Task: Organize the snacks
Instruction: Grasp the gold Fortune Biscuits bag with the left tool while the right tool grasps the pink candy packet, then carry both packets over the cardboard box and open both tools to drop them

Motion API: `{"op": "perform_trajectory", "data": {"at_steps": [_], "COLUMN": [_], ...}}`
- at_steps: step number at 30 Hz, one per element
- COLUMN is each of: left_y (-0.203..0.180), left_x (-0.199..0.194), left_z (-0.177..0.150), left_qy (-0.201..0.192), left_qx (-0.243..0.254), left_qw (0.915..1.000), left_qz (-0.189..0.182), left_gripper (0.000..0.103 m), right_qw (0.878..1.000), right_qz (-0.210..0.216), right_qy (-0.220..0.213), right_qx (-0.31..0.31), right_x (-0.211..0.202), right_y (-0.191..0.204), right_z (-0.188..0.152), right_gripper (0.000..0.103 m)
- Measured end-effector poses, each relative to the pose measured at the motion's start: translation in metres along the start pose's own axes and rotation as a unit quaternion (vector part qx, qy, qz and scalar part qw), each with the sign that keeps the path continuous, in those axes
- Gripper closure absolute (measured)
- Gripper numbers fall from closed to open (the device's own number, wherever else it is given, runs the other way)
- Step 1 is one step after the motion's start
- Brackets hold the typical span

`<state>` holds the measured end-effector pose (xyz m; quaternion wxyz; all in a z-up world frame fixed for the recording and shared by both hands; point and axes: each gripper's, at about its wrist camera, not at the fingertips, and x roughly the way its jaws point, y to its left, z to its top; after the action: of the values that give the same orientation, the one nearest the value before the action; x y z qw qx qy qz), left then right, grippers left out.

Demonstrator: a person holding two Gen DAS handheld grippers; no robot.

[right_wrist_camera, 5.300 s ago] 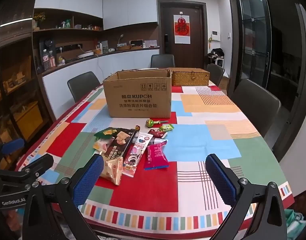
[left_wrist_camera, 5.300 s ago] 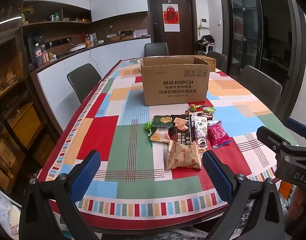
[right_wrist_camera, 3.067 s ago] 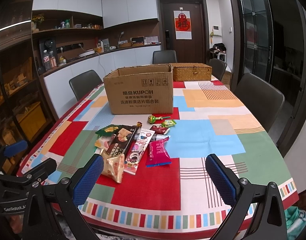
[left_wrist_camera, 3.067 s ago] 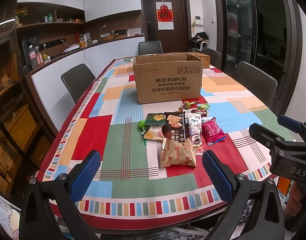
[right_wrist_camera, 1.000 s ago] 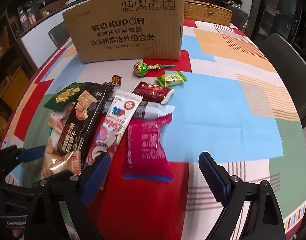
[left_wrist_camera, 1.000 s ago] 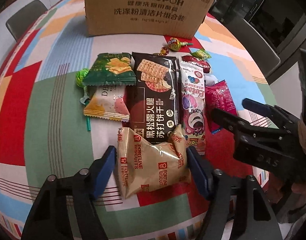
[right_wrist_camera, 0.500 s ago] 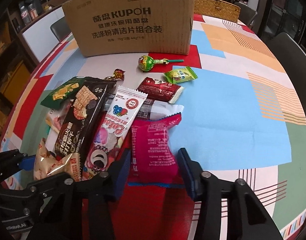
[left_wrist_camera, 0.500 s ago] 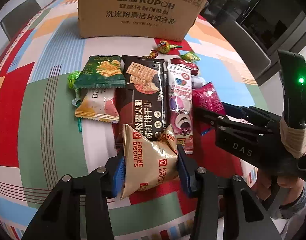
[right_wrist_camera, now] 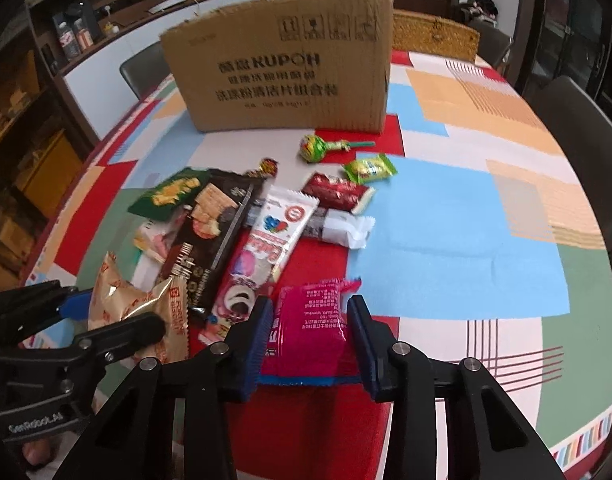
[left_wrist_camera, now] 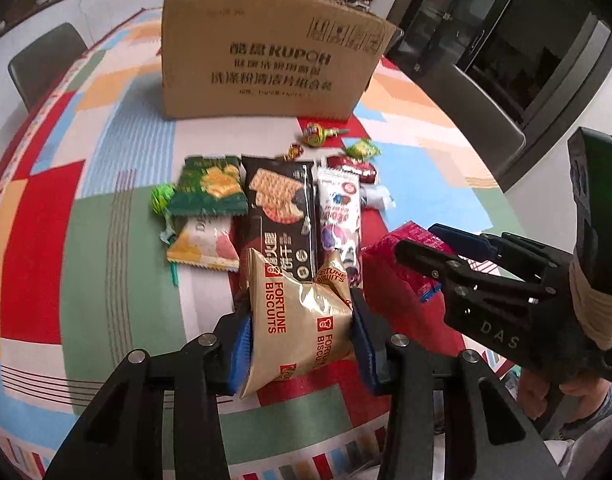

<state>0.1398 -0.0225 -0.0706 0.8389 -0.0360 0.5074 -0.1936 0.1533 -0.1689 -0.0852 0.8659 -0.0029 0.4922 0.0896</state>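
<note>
My left gripper is shut on a gold Fortune Biscuits bag and holds it lifted off the table; the bag also shows in the right wrist view. My right gripper is shut on a pink snack packet, seen from the left wrist view between its fingers. Several other snacks lie in a cluster: a black biscuit pack, a green pack, a white-pink pack, a lollipop and a green candy.
An open cardboard box stands behind the snacks on the patchwork tablecloth. A wicker basket sits behind the box. Dark chairs ring the table. A counter and shelves run along the left wall.
Both grippers came down to the snacks from above the table edge and closed. The left took hold of the gold bag, the right took hold of the pink packet, and both now sit higher.
</note>
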Motion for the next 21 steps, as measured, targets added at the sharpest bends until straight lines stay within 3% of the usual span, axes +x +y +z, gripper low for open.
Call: {"op": "perform_trajectory", "data": {"at_steps": [15,21], "left_y": [0.000,-0.002], "left_x": [-0.022,-0.039], "left_z": [0.009,0.030], "left_qy": [-0.042,-0.087], "left_qx": [0.001,0.015], "left_qw": [0.9991,0.9959], "left_qz": [0.008,0.020], "left_gripper": [0.061,0.061], "right_qw": [0.999,0.997], "right_qz": [0.011,0.017], "right_qy": [-0.046,-0.074], "right_qx": [-0.014,-0.016], "right_x": [-0.025,-0.036], "right_y": [0.010,0.011], "right_z": [0.006,0.019], "right_gripper": [0.068,0.068]}}
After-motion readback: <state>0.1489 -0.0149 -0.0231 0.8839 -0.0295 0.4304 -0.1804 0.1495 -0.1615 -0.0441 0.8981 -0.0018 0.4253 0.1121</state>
